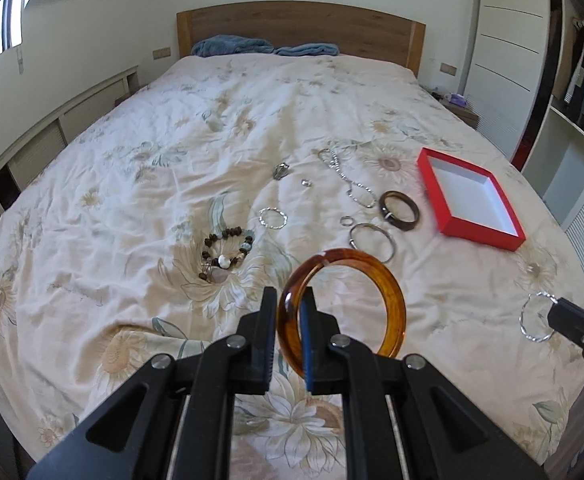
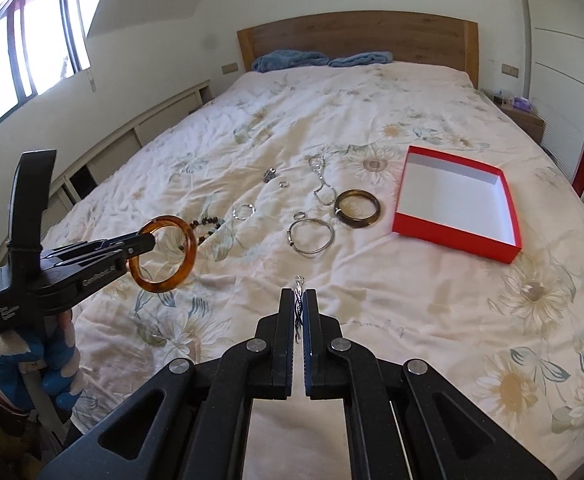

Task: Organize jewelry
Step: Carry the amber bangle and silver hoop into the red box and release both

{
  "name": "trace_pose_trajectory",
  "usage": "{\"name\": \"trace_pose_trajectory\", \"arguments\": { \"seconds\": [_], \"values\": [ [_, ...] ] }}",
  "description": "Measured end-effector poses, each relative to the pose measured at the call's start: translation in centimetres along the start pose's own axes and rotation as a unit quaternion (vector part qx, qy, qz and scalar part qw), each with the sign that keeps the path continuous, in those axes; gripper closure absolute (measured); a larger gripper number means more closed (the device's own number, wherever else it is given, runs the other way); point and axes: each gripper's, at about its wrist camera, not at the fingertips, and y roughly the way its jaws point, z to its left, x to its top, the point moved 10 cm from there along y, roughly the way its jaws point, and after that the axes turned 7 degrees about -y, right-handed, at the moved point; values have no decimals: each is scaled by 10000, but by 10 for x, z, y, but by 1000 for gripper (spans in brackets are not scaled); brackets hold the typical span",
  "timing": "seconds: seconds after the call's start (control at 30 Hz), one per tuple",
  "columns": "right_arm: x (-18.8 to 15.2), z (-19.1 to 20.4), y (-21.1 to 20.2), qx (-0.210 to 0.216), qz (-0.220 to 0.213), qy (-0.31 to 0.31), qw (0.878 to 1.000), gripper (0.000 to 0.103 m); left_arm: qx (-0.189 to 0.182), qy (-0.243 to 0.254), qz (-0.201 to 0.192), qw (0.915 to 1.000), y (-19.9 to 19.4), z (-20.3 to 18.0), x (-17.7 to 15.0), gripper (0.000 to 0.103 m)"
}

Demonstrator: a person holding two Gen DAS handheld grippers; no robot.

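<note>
Evidently for boxing, the left hand-held gripper pinches an amber bangle aloft; the right hand-held gripper clamps a twisted silver bracelet, red box far right.

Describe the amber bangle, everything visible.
The amber bangle is a thick closed ring, translucent orange-brown with darker mottling, glossy like resin or plastic. It is off the bed, held in the air, pinched at one side of its rim by the left gripper: one finger passes through the ring, the other sits outside. In the right wrist view it stands nearly face-on, tilted slightly, above the floral bedspread. Nothing else touches it.
</note>
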Motion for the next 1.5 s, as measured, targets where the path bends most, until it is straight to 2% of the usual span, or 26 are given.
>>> {"name": "trace_pose_trajectory", "arguments": {
  "seconds": [0.33, 0.63, 0.87, 1.1, 1.27, 1.5],
  "values": [
    [-4, -58, -19, -170, -166, 518, 9984, 99, -245, 396, 137, 9988, 4, -48, 1, 93],
    [13, -137, -6, -393, -184, 907, 9949, 99, -653, 685, 453, 9945, 48, -118, 21, 93],
    [44, -197, 31, -507, -82, 910, 9945, 99, -1040, 746, 645, 9897, 104, -190, 53, 93],
    [57, -254, 81, -587, 39, 1042, 9928, 99, -1216, 950, 743, 9852, 164, -259, 77, 93],
    [54, -285, 119, -518, 145, 1212, 9912, 99, -1214, 1193, 890, 9814, 201, -295, 76, 93],
    [38, -300, 157, -347, 362, 1402, 9889, 99, -1126, 1469, 1099, 9765, 237, -319, 63, 93]
  ]
}}
